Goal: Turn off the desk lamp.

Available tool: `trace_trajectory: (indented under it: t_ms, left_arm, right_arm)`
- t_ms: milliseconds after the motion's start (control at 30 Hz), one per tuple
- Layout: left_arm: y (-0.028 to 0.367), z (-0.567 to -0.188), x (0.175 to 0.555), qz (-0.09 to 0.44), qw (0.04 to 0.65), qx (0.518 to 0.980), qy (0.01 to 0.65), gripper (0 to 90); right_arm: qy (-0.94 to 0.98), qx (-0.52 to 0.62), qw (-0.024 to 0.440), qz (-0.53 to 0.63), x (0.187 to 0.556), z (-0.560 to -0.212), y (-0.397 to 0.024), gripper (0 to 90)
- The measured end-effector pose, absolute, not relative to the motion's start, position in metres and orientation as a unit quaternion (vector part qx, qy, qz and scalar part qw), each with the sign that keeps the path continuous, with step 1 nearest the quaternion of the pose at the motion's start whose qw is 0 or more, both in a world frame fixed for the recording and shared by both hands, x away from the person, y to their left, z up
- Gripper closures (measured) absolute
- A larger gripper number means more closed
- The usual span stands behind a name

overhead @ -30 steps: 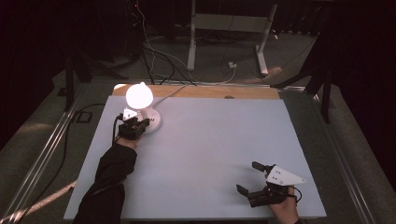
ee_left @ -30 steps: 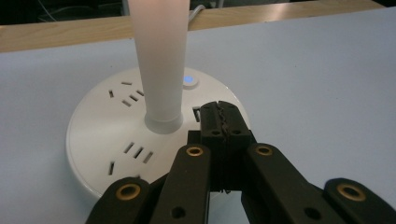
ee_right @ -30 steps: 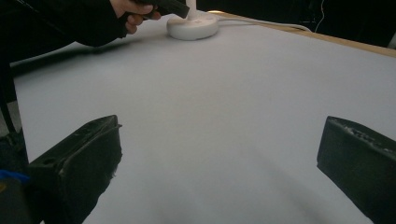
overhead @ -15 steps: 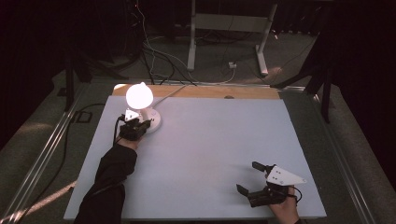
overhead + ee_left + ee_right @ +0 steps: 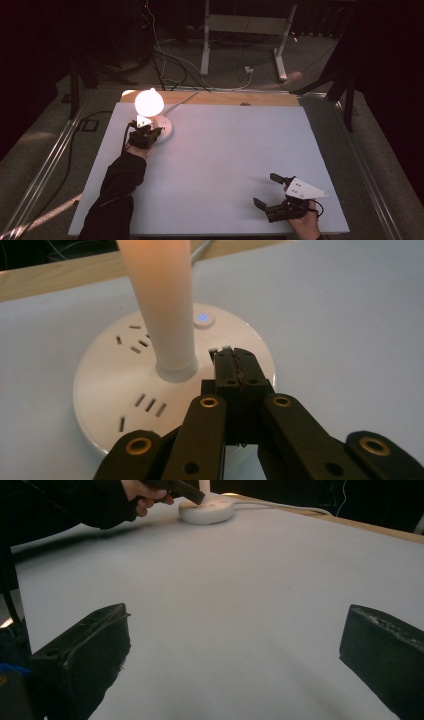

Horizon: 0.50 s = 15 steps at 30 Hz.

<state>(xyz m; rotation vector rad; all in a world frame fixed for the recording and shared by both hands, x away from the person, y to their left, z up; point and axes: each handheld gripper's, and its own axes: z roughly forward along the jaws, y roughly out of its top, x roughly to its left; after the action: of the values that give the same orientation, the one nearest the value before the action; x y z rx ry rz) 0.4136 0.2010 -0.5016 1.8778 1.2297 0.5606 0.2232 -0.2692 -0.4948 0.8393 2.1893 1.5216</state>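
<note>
Lit lamp (image 5: 149,102) near the table's (image 5: 225,165) far left corner.
Left claw (image 5: 235,367), pressed together, rests on its base (image 5: 125,390); right claw (image 5: 266,191) spread apart near the right front corner.

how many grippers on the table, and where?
2. Left gripper at the far-left, fingers shut over the lit lamp's round white base. Right gripper at the near-right, fingers open over bare table.

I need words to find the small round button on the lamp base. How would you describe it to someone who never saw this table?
Start at the lit lamp in the table's far-left corner. It stands on a round white base with socket slots. The button sits on the base's top, beyond the left tongs; its tiny blue light sets it apart.
</note>
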Motion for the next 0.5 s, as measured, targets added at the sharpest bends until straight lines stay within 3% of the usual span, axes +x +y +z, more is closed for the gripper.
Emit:
trace_trajectory:
  t_ms: [500]
  left_arm:
    - [0.202,-0.492,0.411,0.22,0.408,0.74,0.487,90.0]
  right_arm:
    - [0.771,0.294,0.173,0.537,0.223,-0.494,-0.269,0.0]
